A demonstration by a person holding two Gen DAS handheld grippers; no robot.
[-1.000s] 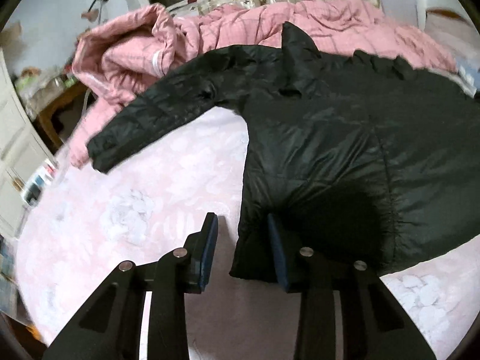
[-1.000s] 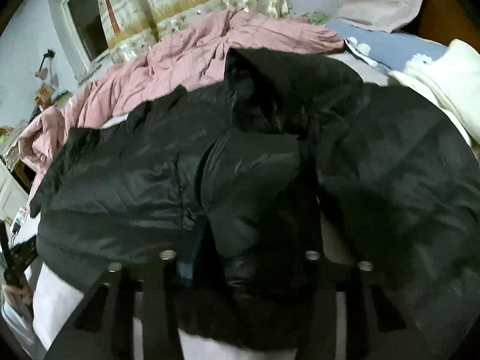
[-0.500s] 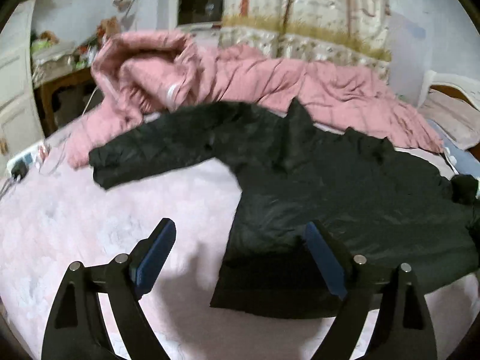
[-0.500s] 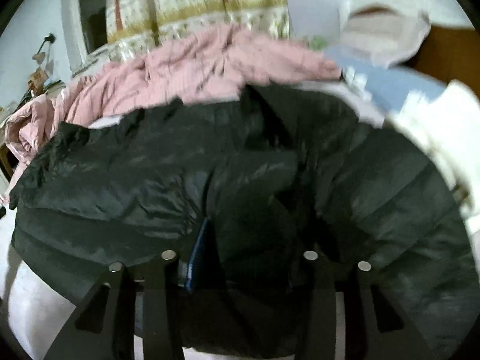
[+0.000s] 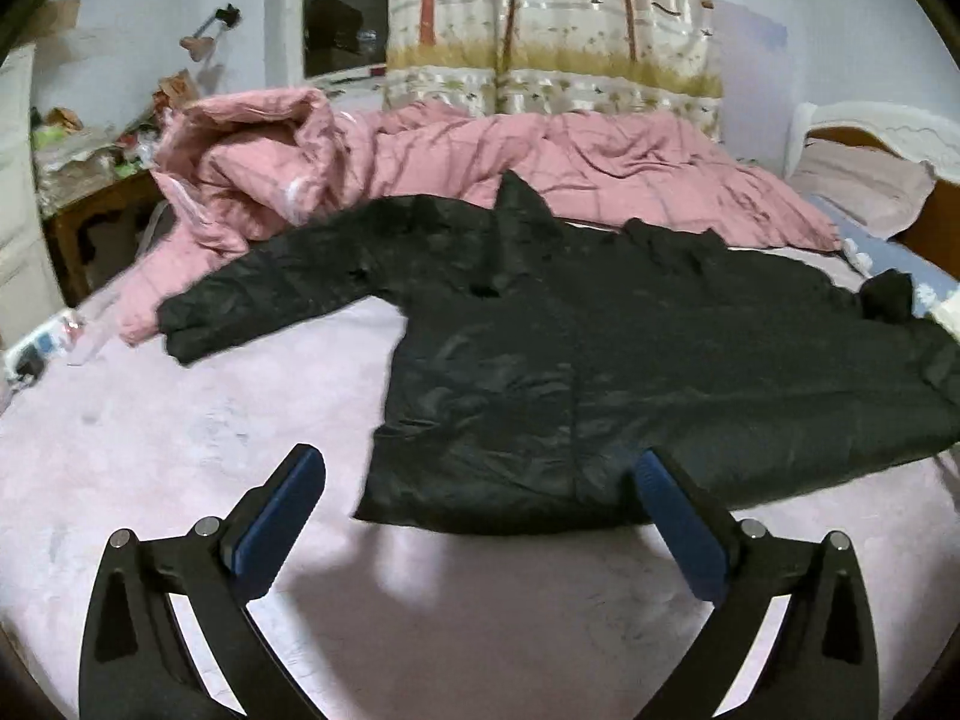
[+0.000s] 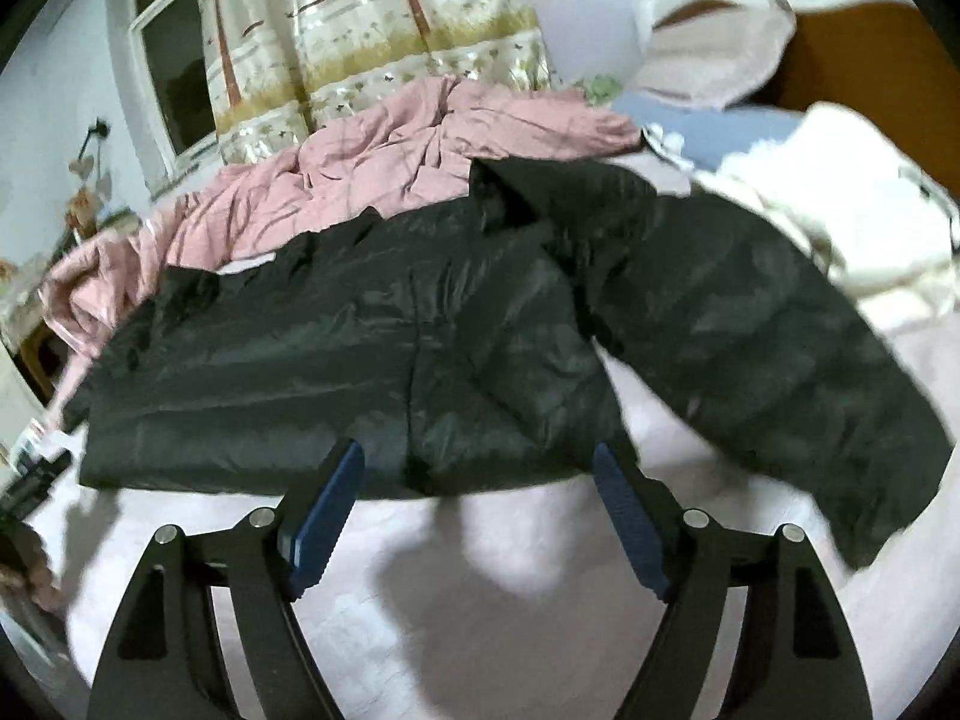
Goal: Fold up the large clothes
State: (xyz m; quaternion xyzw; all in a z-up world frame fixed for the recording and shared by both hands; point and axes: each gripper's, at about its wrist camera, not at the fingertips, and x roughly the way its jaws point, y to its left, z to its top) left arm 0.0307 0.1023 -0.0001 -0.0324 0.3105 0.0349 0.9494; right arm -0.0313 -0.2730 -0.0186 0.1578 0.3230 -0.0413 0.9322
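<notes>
A large black puffer jacket (image 5: 600,360) lies spread on the pale pink bed sheet (image 5: 180,450), one sleeve (image 5: 270,294) stretched out to the left. My left gripper (image 5: 480,468) hovers just before the jacket's near hem, its jaws opening wide with nothing gripped between them. In the right wrist view the same jacket (image 6: 360,348) lies flat with its other sleeve (image 6: 768,348) trailing to the right. My right gripper (image 6: 477,462) is drawn back from the hem, jaws opening, and the pads press on nothing.
A crumpled pink quilt (image 5: 420,162) is heaped along the far side of the bed. Pillows (image 5: 864,186) and a white cover (image 6: 840,198) lie at the right end. A cluttered wooden side table (image 5: 90,192) stands left, and a patterned curtain (image 5: 552,24) hangs behind.
Both grippers let go of the jacket's hem, opened wide and pulled back and up. The hem now lies flat on the sheet.
</notes>
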